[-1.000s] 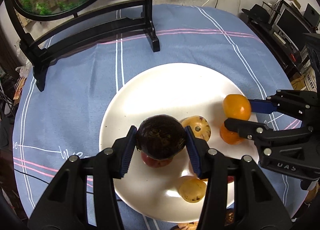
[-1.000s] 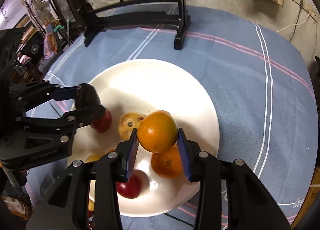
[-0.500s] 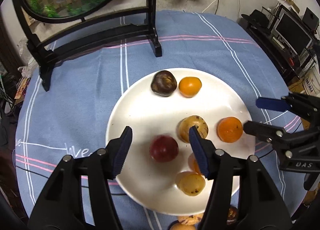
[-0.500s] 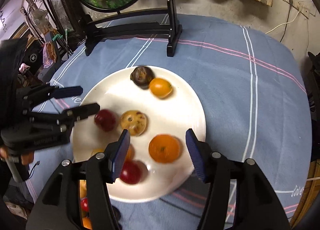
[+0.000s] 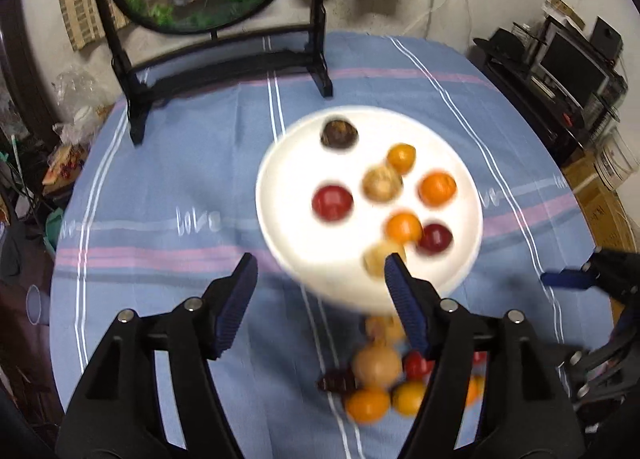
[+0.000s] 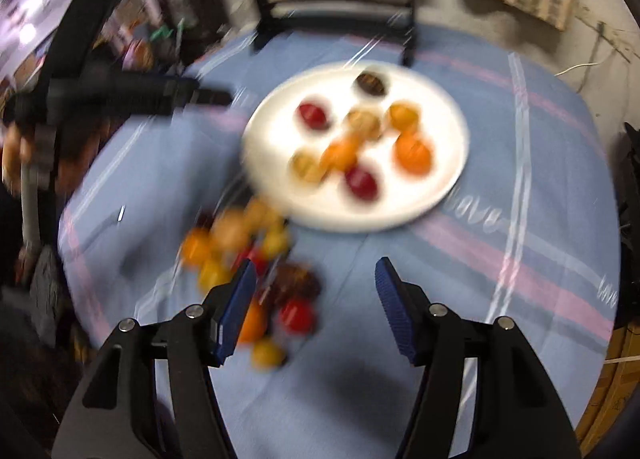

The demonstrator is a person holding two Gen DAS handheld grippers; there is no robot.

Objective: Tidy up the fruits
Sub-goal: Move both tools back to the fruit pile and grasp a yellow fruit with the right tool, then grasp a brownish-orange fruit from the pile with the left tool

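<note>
Left gripper [image 5: 316,291]: black, blue ribbed pads, jaws just opened, nothing between them.
Right gripper [image 6: 314,295]: same build, just opened, empty.
Loose heap of small round fruits [image 5: 380,375]: smooth-skinned, on the blue striped tablecloth [image 5: 160,199], just this side of the round white plate [image 5: 276,227]; nearest both grippers.
Plate: eight fruits lie apart on it.

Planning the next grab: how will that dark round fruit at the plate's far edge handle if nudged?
The dark fruit looks round, so it would probably roll. It sits near the white plate's rim, which may stop it. Its surface seems rough, likely giving grip.
</note>
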